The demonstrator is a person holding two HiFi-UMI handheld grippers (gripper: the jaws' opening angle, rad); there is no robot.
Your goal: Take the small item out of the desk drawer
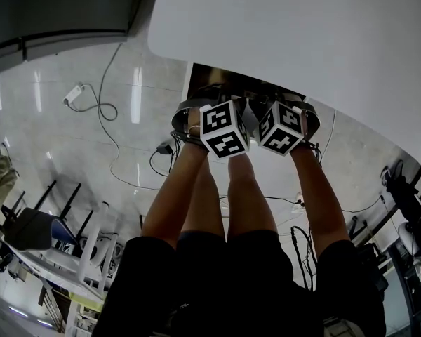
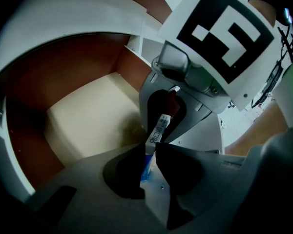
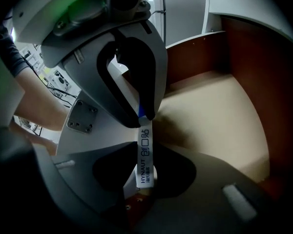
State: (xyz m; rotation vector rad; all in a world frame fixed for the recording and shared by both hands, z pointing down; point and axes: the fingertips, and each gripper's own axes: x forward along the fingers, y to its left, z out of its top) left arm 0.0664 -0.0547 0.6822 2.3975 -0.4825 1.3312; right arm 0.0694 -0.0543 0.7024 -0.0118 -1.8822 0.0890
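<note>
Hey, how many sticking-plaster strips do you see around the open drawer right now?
1. The plaster strip is pinched in the left gripper over the drawer, its free end between the right gripper's open jaws. More may hide behind the grippers.

Open drawer under a white desk, glossy floor below

The desk top is plain white; beneath its edge the drawer stands open — brown walls, a cream bottom panel. The pale, shiny floor carries a white power strip with its looping cable, and dark cables beside the person's legs.
</note>
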